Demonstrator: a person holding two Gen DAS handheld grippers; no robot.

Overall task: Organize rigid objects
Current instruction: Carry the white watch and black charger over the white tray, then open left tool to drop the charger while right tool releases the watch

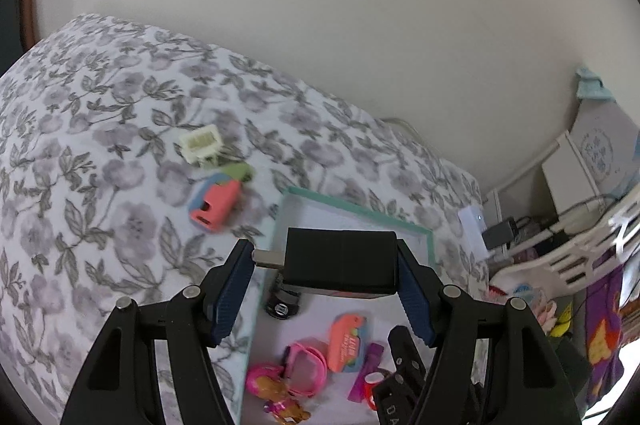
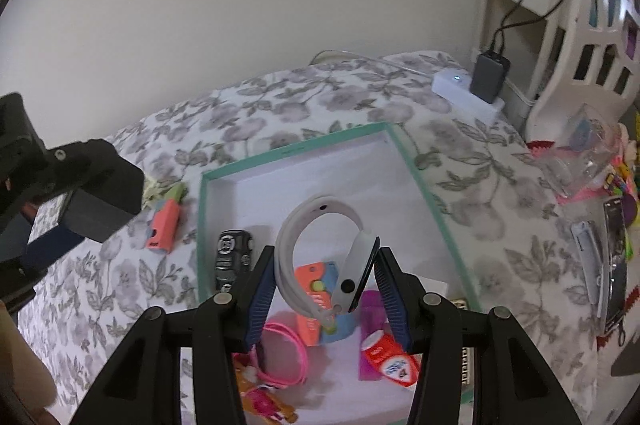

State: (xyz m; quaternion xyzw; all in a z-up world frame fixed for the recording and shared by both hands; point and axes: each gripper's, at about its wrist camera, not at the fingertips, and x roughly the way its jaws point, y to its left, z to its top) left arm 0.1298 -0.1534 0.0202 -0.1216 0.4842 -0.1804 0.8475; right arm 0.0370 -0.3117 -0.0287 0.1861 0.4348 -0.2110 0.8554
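The left gripper [image 1: 326,267] pinches a black rectangular plastic charger block [image 1: 340,261] between its blue ribbed pads, the metal plug end poking out toward one pad, and holds it in the air above the near corner of a shallow white cardboard box with a mint-green rim [image 1: 430,237]. The right gripper [image 2: 326,279] is clamped on a pale grey silicone-strap smartwatch [image 2: 320,253], its dark screen against one pad and the looped band against the other, held over the same box.

Inside the box lie a small black toy car [image 2: 232,255], pink child's sunglasses [image 1: 306,365], an orange toy with a blue part [image 2: 314,289] and a red-and-white tube [image 2: 390,361]. Out on the grey floral bedspread [image 1: 100,145], just beside the box, sit a coral-and-blue carrot-shaped toy [image 1: 216,205] and, a little further off, a cream plastic connector piece [image 1: 200,143].
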